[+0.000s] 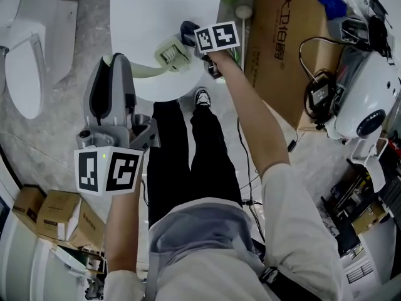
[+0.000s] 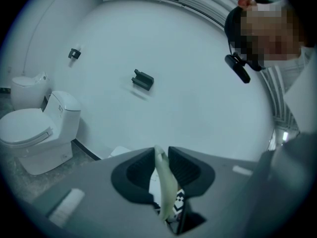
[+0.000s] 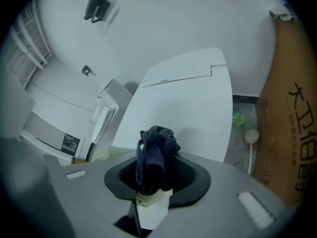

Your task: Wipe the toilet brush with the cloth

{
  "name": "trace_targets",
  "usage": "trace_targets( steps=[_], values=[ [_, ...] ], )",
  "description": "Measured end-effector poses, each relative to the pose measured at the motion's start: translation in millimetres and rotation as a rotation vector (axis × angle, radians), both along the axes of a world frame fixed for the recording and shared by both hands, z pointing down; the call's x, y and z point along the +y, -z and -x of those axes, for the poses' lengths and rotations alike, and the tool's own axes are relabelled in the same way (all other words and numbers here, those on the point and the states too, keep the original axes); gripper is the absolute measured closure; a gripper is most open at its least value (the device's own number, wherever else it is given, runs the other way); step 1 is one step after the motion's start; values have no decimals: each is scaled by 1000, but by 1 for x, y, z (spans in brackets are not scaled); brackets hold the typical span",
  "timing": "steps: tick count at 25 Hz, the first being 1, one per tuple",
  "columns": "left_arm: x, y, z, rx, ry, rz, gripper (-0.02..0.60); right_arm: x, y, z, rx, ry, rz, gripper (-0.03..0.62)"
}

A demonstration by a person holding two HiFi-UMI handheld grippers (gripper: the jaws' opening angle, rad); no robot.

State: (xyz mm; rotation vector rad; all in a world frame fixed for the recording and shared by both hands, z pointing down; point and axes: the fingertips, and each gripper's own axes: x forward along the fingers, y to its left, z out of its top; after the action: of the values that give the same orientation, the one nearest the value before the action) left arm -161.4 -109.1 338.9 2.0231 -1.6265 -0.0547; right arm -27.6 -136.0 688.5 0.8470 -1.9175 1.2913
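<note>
While the left gripper (image 1: 114, 64) clamps the pale green handle of the toilet brush (image 1: 168, 54) in the head view, the right gripper (image 1: 194, 37) holds a dark cloth (image 1: 186, 27) just beside the brush head. Both are above a white toilet lid (image 1: 150, 5). I judge the brush light and stiff, though its slim, smooth handle could twist in the jaws. A hold well back on the handle, as now, leaves the head free for wiping. The cloth looks soft and quick to bunch.

The left gripper view shows its jaws closed on the thin handle (image 2: 166, 182), seen edge-on. Neither brush head nor cloth appears here, only a second toilet (image 2: 34, 133) and a dark wall bracket (image 2: 142, 79).

The right gripper view shows that gripper's jaws pinching the cloth (image 3: 156, 155). Its knitted texture is plain here, which the head view cannot resolve. The pale brush head (image 3: 151, 201) sits directly beneath, apparently touching the cloth, with a cardboard box (image 3: 292, 113) alongside.
</note>
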Motion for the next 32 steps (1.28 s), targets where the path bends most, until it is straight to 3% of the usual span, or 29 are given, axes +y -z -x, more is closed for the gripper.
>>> trace_targets(
  steps=[15,24,32],
  values=[
    [3,1,-2,5,4,0,581,35,-6,-22,-2,-72,-4,487],
    [4,1,-3,2,4,0,581,59,-14,-34,-13,-176,22,488],
    [4,0,-3,0,7,-3,581,76,-16,-39,-90,-315,40,490]
  ],
)
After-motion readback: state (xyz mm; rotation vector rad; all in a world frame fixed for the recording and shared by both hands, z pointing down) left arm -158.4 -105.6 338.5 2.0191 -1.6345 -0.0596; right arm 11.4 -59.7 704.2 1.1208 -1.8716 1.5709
